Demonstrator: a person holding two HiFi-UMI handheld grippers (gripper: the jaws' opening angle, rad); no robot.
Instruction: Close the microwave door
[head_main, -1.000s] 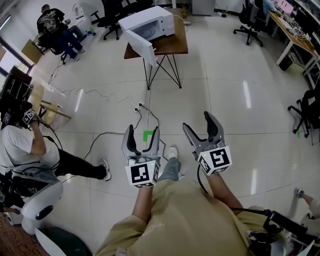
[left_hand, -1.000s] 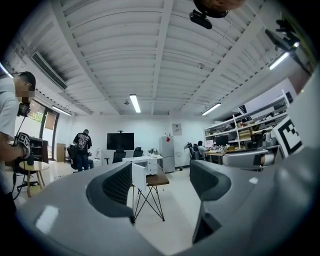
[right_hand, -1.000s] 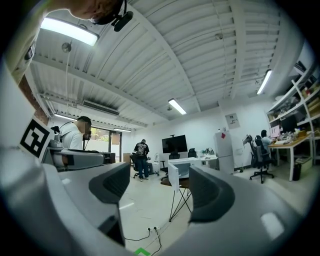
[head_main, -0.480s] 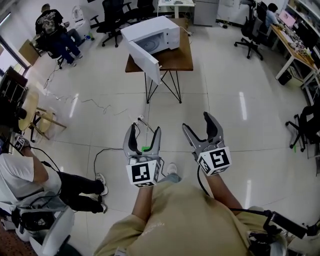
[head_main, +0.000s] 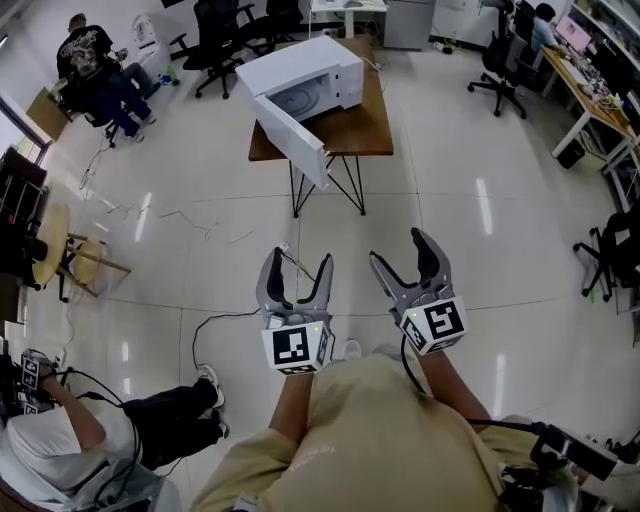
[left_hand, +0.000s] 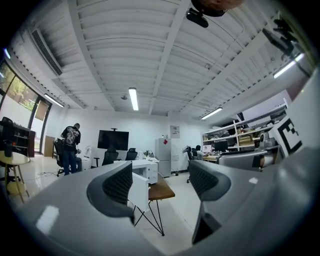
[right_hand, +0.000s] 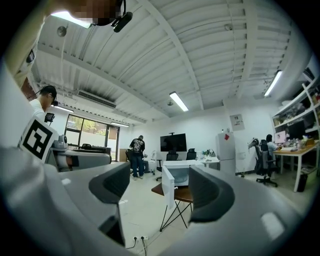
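The microwave (head_main: 305, 72) on the table (head_main: 370, 120) looks nearer than a second ago, its door (head_main: 292, 138) still swung open. The left gripper (head_main: 298, 264) and right gripper (head_main: 398, 250) carry nothing, fingers (head_main: 270, 282) wide apart, well short of it.

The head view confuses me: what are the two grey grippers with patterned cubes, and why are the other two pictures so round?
No robot here: a person carries a tool in each hand. The head view comes from a camera on the person's head, looking down. It shows the left gripper and the right gripper, each with a marker cube; both are open and hold nothing. The two round pictures come from wide-angle cameras riding on each gripper, looking along its jaws. Ahead, on a small wooden table, stands a white microwave with its door open. The person is apart from it, touching nothing.
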